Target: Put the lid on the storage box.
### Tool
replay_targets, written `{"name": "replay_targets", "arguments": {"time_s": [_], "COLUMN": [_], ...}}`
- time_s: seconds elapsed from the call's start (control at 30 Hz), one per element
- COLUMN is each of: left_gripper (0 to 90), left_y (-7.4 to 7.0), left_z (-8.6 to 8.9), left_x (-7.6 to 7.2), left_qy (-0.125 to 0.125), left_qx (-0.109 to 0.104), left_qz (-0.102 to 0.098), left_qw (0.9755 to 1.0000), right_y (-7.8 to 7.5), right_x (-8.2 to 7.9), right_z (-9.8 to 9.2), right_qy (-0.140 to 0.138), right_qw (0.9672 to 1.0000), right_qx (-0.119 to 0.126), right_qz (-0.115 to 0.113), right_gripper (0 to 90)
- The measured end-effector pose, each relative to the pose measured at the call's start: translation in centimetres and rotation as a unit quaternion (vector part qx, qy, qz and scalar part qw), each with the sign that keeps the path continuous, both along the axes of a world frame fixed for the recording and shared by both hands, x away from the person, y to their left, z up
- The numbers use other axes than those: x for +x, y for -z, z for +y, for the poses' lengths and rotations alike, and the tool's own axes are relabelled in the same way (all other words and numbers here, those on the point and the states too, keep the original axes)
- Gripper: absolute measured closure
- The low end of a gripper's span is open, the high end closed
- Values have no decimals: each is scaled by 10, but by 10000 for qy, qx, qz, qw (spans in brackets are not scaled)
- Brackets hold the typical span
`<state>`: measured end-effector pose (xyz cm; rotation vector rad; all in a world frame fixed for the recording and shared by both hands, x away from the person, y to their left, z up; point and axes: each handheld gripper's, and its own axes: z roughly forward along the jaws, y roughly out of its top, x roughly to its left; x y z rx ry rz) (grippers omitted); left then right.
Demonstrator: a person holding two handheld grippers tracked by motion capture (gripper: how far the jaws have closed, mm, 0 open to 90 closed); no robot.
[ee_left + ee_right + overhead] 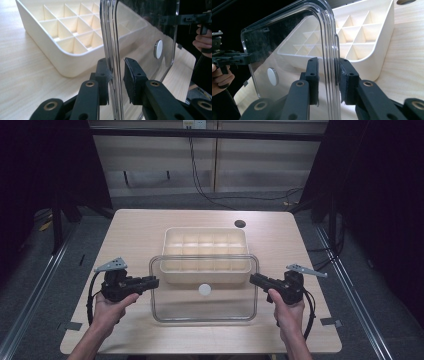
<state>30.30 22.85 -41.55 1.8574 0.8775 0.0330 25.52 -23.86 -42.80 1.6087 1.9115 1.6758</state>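
Between the black pads of the left claw [116, 75] sits the rim of the clear lid [140, 37], and the right claw [328, 75] is clamped on the opposite rim the same way, so the lid hangs level between both hands, likely to be lowered squarely onto the cream divided tray [205, 251]. The high view shows the lid held above the table [135, 227], overlapping the tray's near edge, each claw at one short side. The two gripper views add the pads' bite on the ridged rim, the tray's empty compartments and the lid's round white knob [272, 76].
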Motion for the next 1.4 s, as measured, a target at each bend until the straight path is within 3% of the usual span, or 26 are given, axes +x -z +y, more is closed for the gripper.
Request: {"name": "replay_targets", "arguments": {"time_s": [0.27, 0.6, 0.93, 1.4], "left_gripper": [745, 746, 743, 742], "left_y": [-9, -20, -32, -44], "left_z": [-4, 1, 6, 1], "left_x": [8, 17, 32, 49], "left_qy": [26, -146, -256, -339], "left_qx": [-14, -131, -44, 7], "left_qz": [-90, -151, -260, -350], "left_qw": [10000, 9997, 9993, 9988], "right_y": [-6, -13, -26, -34], "right_x": [9, 24, 49, 66], "right_z": [-3, 3, 10, 9], "right_qy": [118, 98, 84, 175], "right_qw": [9999, 9999, 9999, 9997], "right_qx": [2, -29, -102, -79], "right_qz": [5, -27, -83, -134], "right_gripper": [712, 704, 698, 694]}}
